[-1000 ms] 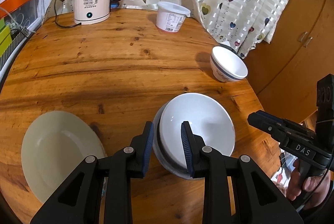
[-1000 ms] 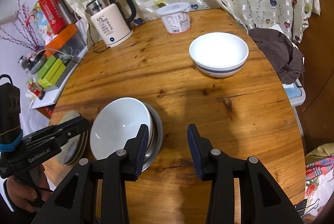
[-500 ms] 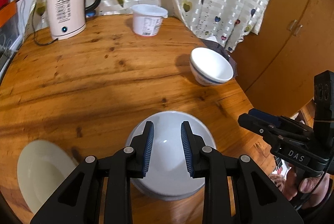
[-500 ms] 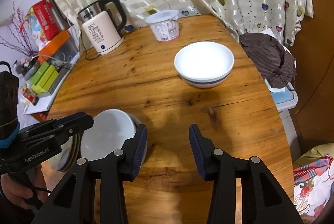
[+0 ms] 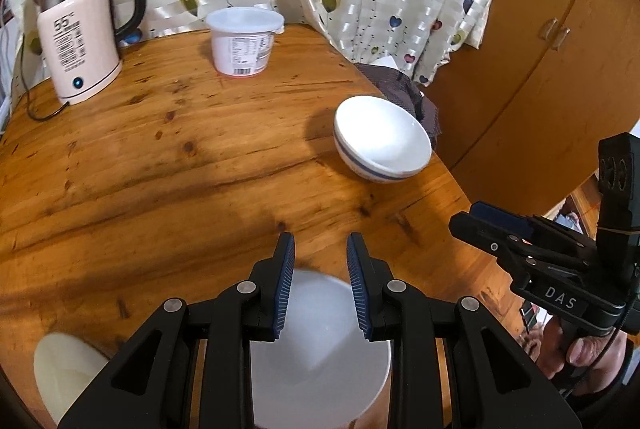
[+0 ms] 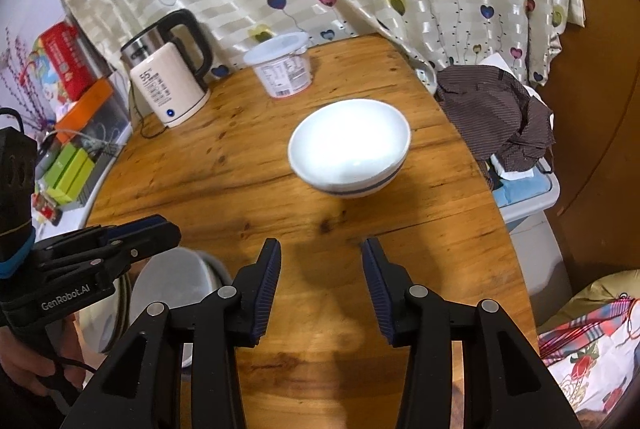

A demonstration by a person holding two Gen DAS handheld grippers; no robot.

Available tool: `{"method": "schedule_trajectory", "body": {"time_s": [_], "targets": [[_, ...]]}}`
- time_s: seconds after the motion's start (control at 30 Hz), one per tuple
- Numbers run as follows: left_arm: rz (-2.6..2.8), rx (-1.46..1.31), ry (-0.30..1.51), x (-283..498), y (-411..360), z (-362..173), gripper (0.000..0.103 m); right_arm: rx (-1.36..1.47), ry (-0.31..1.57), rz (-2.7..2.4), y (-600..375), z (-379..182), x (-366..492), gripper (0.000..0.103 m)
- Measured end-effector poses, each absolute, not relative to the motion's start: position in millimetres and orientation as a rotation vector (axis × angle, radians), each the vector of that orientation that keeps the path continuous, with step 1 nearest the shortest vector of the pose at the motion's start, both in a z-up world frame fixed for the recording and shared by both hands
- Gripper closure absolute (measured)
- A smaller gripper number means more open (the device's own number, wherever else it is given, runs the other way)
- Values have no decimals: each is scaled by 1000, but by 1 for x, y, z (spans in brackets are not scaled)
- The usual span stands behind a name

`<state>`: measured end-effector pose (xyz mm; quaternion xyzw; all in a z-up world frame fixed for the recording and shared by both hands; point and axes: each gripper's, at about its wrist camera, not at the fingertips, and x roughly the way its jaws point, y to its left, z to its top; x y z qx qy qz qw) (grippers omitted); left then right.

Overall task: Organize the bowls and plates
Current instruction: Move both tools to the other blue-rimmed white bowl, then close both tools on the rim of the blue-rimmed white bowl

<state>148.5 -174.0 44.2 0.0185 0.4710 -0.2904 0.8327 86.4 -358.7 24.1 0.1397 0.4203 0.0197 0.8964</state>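
round wooden table (image 6: 248, 165), bare grain mid-surface. kettle (image 5: 80, 41) and lidded tub (image 5: 244, 41) at the far edge by the curtain.

near edge: white bowl (image 5: 320, 353) nested on a plate stack; cream plate (image 5: 64, 369) just beside it, at the left of the left-wrist view. blue-banded bowl (image 6: 350, 147) sits alone toward the far right, well apart from the stack.

judgement: glazed ceramic, so stiff, fairly heavy, slick, chips if knocked. best hold is across the rim wall, one pad inside and one outside; set down gently when nesting.

left gripper (image 5: 320, 261): jaws apart, nothing between them, above the nested bowl. right gripper (image 6: 320, 261): jaws apart, empty, aimed at the banded bowl.
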Motion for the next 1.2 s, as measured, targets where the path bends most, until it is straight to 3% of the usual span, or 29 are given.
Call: {"method": "schedule_trajectory", "body": {"time_s": [0.87, 1.2], "targets": [[-715, 120, 1085, 231, -257, 32, 75, 343, 870, -7, -413, 8, 147, 61], [-720, 118, 1120, 255, -269, 13, 75, 359, 893, -11, -421, -6, 169, 70]]}}
